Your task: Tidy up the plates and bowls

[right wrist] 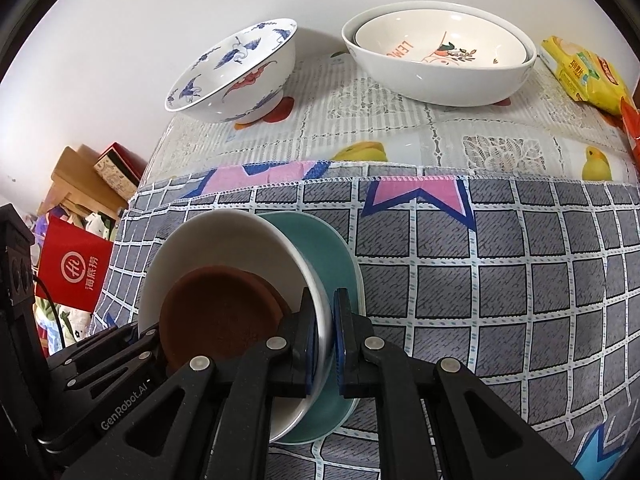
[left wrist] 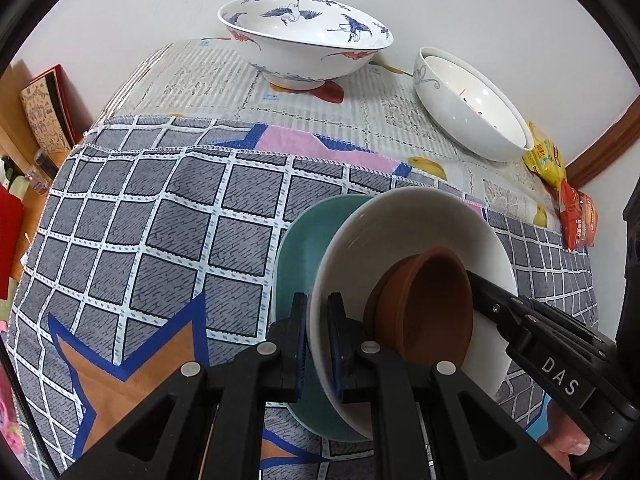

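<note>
Near the front of the table (left wrist: 132,248), on its grey checked cloth, a round white ceramic plate (left wrist: 400,224) sits on a teal ceramic plate (left wrist: 304,240), with a small brown terracotta saucer (left wrist: 424,308) resting inside the white one. Both grippers grip the white plate's rim from opposite sides: the left gripper (left wrist: 318,344) has its fingers closed narrowly on the near edge in its own view, and the right gripper (right wrist: 325,340) pinches the rim likewise, one pad inside, one outside.

Judging by this, the stacking looks well along: three pieces are nested here, and whether the white plate rests fully on the teal one or hangs just above it cannot be told. Left to gather, it seems, are the blue-and-red crane-patterned porcelain bowl (right wrist: 236,68) and the large white bowl (right wrist: 440,80), which already holds a smaller cream bowl with lettering (right wrist: 436,46); both stand well apart at the back by the wall.

Much of the teal plate is covered by the white one, and the gripper bodies hide the stack's near edge. The lettering inside the cream bowl is only partly legible.
</note>
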Demonstrator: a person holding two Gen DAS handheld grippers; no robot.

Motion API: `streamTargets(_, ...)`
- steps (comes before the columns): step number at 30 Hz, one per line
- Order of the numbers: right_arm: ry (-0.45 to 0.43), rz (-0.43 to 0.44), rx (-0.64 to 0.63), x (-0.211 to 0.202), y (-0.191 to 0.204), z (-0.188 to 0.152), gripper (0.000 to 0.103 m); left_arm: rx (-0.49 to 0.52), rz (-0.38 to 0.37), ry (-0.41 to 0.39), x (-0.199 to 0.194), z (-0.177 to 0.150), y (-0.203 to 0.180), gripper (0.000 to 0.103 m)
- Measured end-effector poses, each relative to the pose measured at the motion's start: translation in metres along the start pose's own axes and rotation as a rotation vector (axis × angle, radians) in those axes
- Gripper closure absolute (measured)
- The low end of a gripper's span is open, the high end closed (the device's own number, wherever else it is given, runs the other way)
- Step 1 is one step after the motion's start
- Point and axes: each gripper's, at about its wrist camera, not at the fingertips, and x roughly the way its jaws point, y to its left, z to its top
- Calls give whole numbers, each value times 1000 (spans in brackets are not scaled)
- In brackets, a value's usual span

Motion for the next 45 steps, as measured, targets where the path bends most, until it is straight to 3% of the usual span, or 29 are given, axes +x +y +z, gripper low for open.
streamTargets(6,-4,-14,-17,-3,3,0,93,0,-3,11,0,-1,0,92)
streamTargets(23,-52,3,-56,-45,7,-17,91,-5,10,-78,-45,-16,-1,91)
streamTargets(26,-88,-1,-58,-67,6,-25,85,3,4,-110,-61,-21,-6,91)
streamTargets(29,-147,-60,-65,-92,4,-36,83,22,-1,-146,-79,-28,-15,88)
streamTargets(34,-215,-116,-63,-134,-3,-57,58,58,-3,-201,-109,-48,-33,80)
streamTargets(41,-309,-182,-70,-192,-12,-103,57,115,-18,-270,-148,-85,-65,74)
streamTargets(45,-357,-230,-76,-225,-18,-130,57,141,-20,-317,-170,-107,-81,63)
